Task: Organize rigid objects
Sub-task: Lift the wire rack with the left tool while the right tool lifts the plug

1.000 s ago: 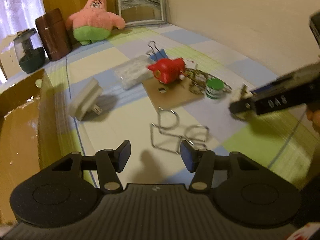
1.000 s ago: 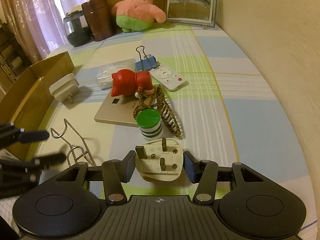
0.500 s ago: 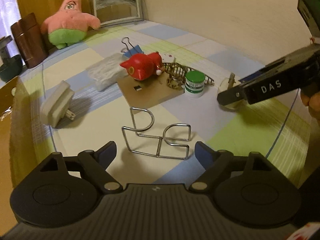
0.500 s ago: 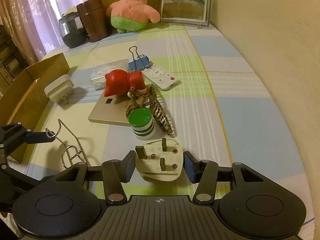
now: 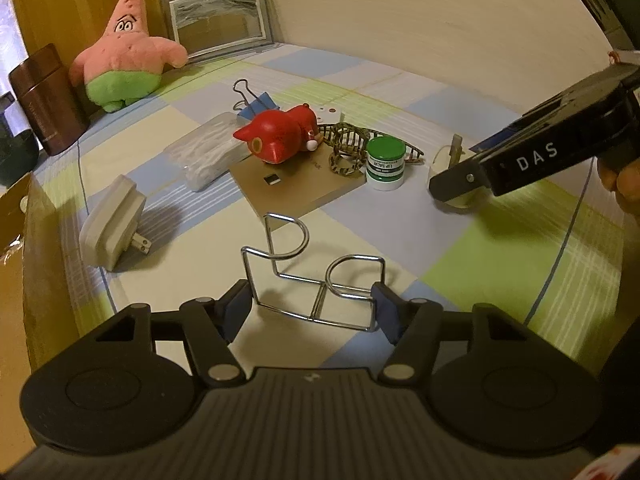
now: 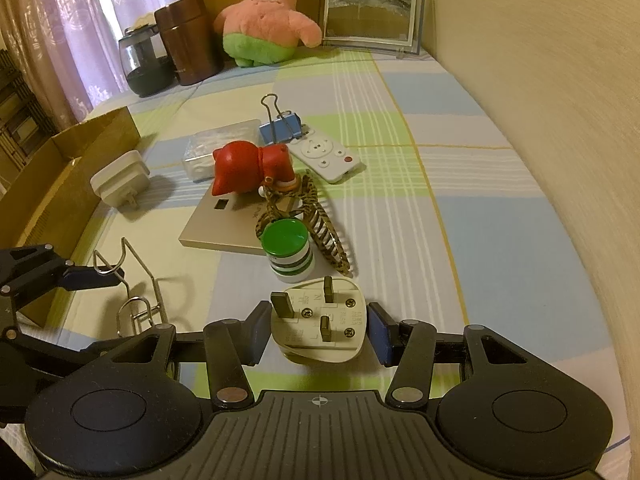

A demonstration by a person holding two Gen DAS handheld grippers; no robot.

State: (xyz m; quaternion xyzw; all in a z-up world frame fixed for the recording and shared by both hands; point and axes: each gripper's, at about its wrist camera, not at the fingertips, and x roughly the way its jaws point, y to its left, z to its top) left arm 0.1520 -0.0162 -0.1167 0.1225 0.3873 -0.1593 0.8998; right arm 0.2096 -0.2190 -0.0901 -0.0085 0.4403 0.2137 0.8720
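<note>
Your left gripper [image 5: 310, 312] has just been closing, with the bent chrome wire rack [image 5: 316, 276] between its jaws. The blue pads [image 5: 236, 310] sit at the rack's two ends; the left one looks to touch the wire, but I can't tell if the right one presses, so no confirmed clamp. The rack stands on the checked green-blue-white cloth [image 5: 500, 268], near edge of the scene, just near of the flat tan square plate [image 5: 296, 188].

Your right gripper [image 6: 316, 332] is clamped on the cream three-pin plug [image 6: 320, 328], prongs up, both pads against its sides. The plug is low over the cloth, just near of the small white jar with green lid [image 6: 288, 254].

Other items on the cloth:
- red rounded figurine [image 6: 248, 168] lying on the tan plate, a leopard-print hair claw [image 6: 320, 220] to its right
- white remote control [image 6: 326, 154] and blue binder clip [image 6: 280, 128] further back
- clear plastic box [image 6: 218, 150] left of them
- white wall adapter [image 5: 114, 224] at left, beside the brown cardboard box [image 6: 52, 192]

A pink starfish plush [image 5: 122, 52] leans at the far end.
</note>
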